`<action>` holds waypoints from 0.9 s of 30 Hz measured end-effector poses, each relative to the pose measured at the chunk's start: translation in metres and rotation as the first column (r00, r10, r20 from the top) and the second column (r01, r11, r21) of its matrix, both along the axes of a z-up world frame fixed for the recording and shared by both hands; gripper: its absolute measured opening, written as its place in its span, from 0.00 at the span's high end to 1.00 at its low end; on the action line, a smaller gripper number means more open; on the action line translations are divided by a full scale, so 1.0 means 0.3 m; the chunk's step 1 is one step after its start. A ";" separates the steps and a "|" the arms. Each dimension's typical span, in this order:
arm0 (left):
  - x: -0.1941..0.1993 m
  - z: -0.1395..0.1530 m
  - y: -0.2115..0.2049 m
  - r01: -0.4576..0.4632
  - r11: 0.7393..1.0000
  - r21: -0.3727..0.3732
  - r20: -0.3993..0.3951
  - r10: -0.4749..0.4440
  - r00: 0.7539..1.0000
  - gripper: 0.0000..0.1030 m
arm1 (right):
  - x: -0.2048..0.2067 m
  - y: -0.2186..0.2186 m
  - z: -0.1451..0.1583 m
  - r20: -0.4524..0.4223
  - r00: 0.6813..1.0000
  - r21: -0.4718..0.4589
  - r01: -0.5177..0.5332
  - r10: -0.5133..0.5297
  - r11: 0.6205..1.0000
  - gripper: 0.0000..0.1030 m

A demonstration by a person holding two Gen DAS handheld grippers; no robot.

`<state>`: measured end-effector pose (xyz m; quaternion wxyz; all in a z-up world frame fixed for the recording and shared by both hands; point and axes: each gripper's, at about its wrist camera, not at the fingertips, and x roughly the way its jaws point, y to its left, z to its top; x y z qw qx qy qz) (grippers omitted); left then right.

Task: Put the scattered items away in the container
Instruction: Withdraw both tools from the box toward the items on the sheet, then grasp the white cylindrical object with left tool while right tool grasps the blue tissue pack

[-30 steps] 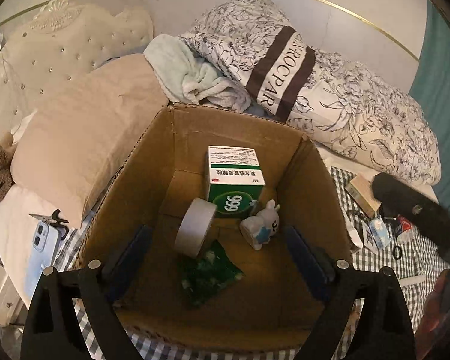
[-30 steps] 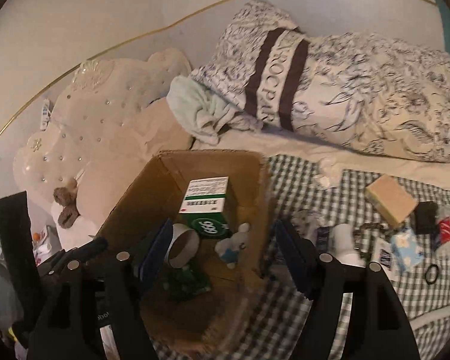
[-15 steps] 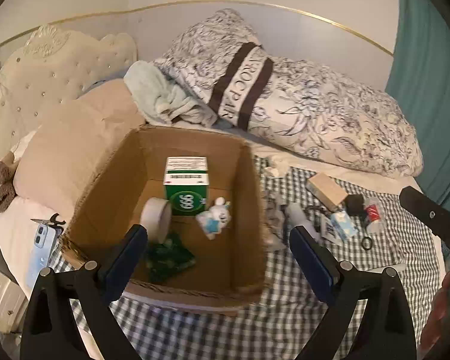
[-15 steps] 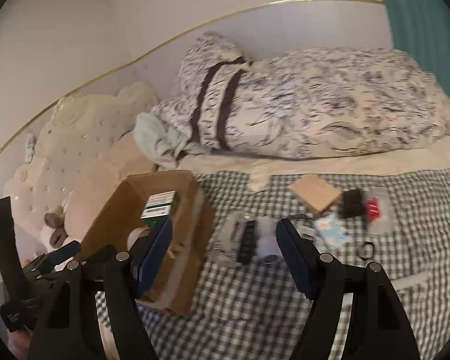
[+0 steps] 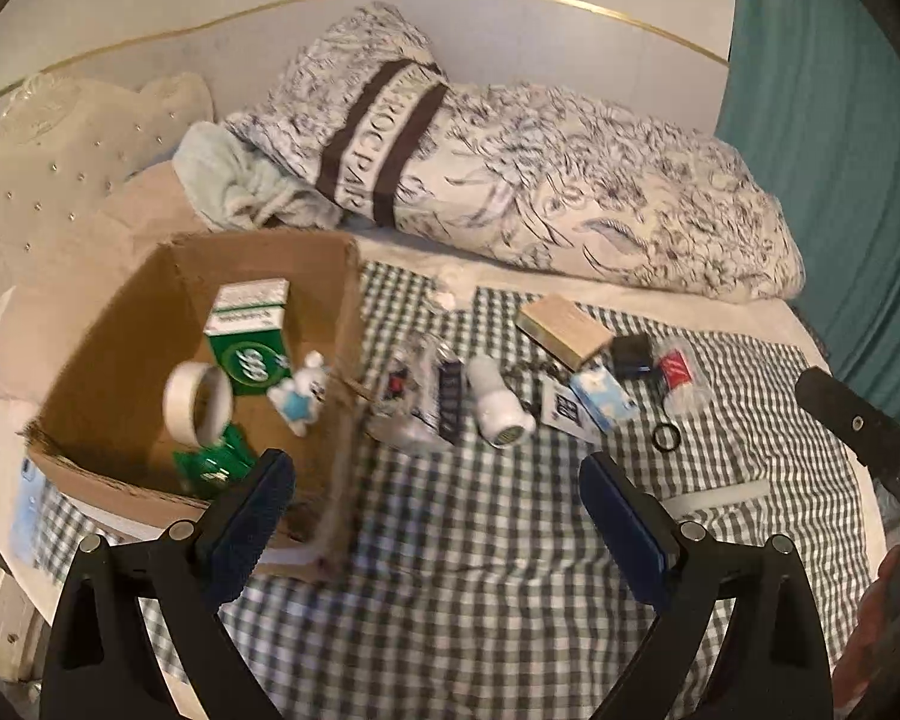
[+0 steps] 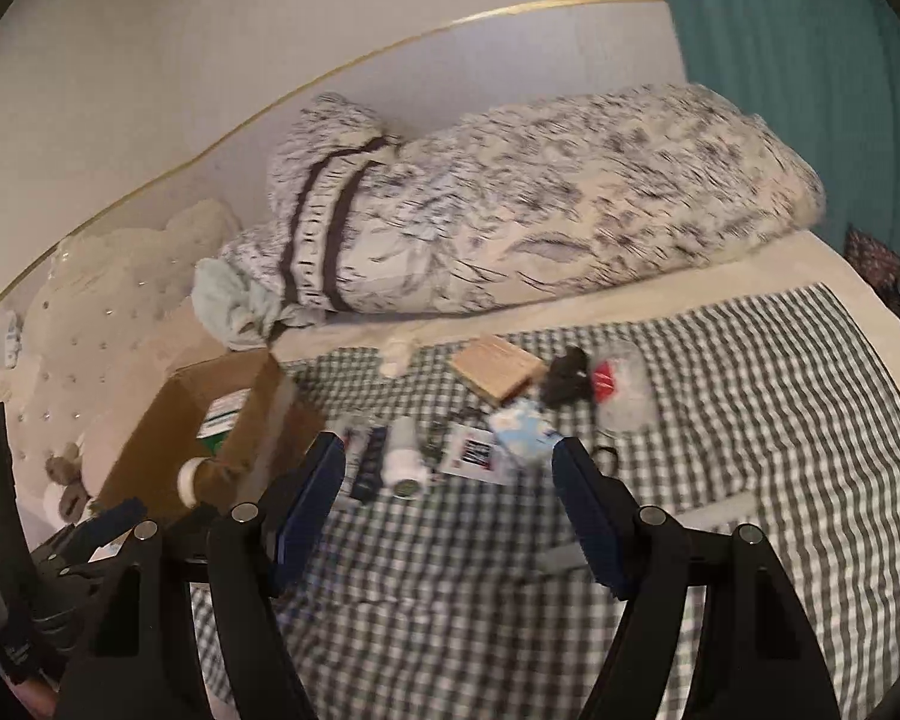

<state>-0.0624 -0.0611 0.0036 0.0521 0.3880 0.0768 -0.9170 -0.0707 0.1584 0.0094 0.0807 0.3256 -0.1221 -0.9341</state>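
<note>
Since both views have swung rightward off the cardboard box (image 5: 150, 360), the left gripper (image 5: 438, 516) and right gripper (image 6: 450, 504) hang with fingers spread, empty, facing scattered items (image 5: 504, 408) unpacked on the bed (image 5: 510, 600).

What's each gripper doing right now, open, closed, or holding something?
Left gripper: open, nothing between its fingers.
Right gripper: open, nothing between its fingers.
</note>
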 end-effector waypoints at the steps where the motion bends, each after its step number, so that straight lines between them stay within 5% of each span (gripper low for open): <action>1: -0.011 -0.009 0.014 0.003 1.000 0.013 0.007 -0.003 1.000 0.05 | -0.004 0.014 -0.014 0.008 1.000 0.002 0.010 -0.010 1.000 0.30; 17: -0.260 -0.240 0.127 0.022 1.000 -0.004 0.138 -0.021 0.990 0.05 | -0.178 0.087 -0.226 0.079 0.997 0.096 0.007 -0.015 0.995 0.31; 27: -0.437 -0.401 0.110 -0.005 0.995 0.098 0.227 -0.018 0.974 0.05 | -0.339 0.084 -0.361 0.131 0.991 0.131 -0.017 0.000 0.991 0.30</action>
